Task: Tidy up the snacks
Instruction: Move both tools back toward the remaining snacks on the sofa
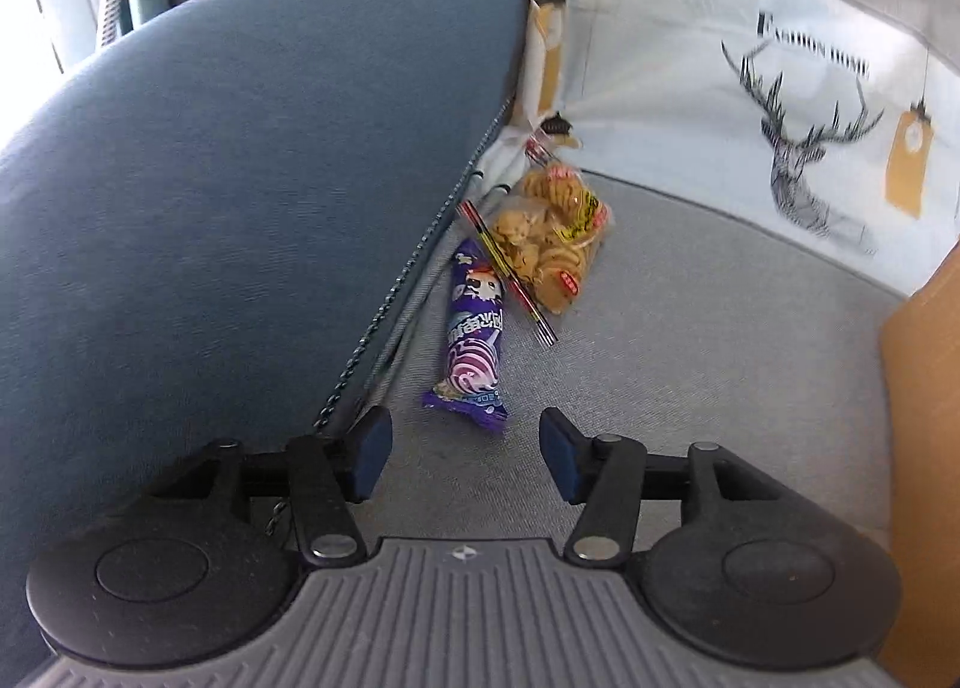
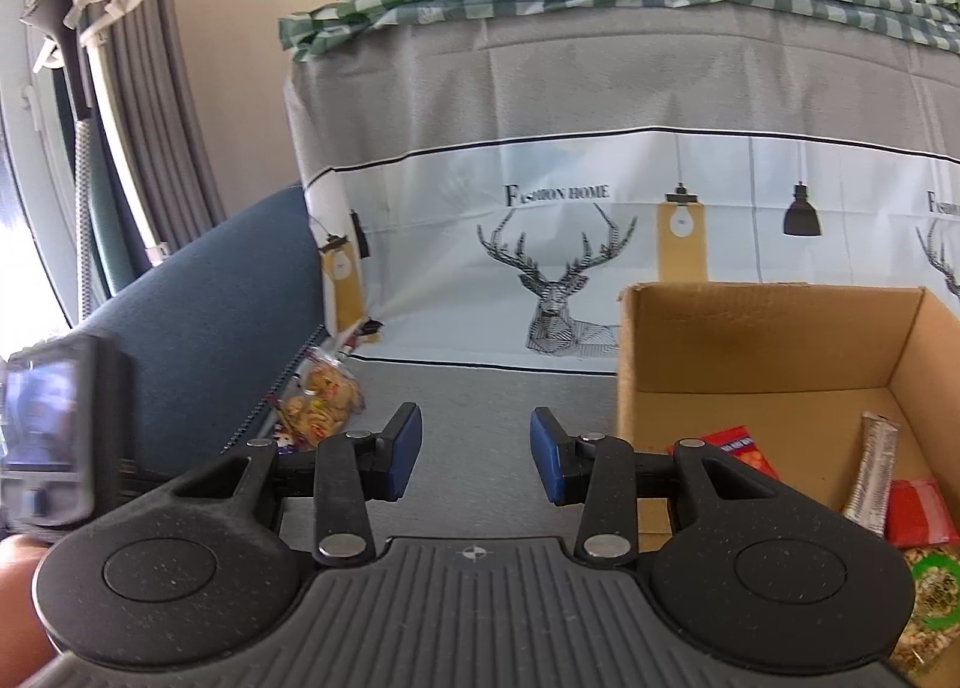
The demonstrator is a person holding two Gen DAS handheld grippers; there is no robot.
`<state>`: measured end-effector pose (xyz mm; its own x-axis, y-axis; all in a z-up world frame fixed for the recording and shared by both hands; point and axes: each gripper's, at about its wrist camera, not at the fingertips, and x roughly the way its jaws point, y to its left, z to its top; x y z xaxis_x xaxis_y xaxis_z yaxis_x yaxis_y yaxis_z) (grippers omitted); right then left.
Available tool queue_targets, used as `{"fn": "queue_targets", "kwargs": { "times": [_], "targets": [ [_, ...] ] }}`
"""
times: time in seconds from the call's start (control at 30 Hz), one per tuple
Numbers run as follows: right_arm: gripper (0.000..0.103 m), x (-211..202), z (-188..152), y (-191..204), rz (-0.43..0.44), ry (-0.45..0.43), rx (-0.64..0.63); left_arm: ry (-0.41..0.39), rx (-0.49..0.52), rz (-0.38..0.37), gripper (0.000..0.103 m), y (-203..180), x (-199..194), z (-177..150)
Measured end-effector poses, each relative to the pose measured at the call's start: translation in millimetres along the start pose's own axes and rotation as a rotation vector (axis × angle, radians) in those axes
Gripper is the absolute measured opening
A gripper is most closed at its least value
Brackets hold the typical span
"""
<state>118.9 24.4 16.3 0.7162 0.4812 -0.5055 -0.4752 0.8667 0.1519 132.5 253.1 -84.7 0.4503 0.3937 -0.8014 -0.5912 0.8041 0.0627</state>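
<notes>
Cardboard box [image 2: 762, 340] stands open on the grey seat [image 1: 690, 328], already collecting snacks. Biscuit bag [image 1: 555, 232] and purple wrapper [image 1: 474, 346] lie against the blue cushion [image 1: 240, 178], ahead of the left gripper [image 1: 465, 457], jaws spread, empty. Right gripper [image 2: 474, 460] likewise released.

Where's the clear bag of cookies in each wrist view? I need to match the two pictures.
Left wrist: clear bag of cookies sits upper centre, beside the purple snack pack.
Right wrist: same bag at left centre, beside the blue cushion.
Shared landmark: deer-print cover.
</notes>
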Motion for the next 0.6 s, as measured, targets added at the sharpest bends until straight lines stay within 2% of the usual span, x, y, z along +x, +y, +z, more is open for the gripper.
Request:
{"fn": "queue_targets", "kwargs": {
  "times": [0.17, 0.23, 0.3, 0.37, 0.47, 0.6],
  "targets": [
    [0.042, -1, -1, 4, 0.042, -0.015, -0.016, -0.001, 0.024, 0.028, 0.061, -6, 18, 2],
    [0.042, -2, -1, 5, 0.052, -0.021, -0.019, 0.011, 0.028, 0.025, 0.057, -5, 24, 1],
    [0.042, -3, 0, 5, 0.062, -0.027, -0.018, 0.032, 0.025, 0.010, 0.027, -1, 29, 0],
    [0.042, -3, -1, 6, 0.066, -0.032, -0.019, 0.040, 0.016, -0.019, 0.009, 3, 27, 0],
    [0.042, -3, -2, 8, 0.077, -0.043, -0.022, 0.065, 0.001, -0.053, 0.007, 8, 23, -2],
    [0.042, -4, -4, 13, 0.087, -0.051, -0.026, 0.130, -0.158, -0.158, 0.004, 35, 4, -10]
  ]
}}
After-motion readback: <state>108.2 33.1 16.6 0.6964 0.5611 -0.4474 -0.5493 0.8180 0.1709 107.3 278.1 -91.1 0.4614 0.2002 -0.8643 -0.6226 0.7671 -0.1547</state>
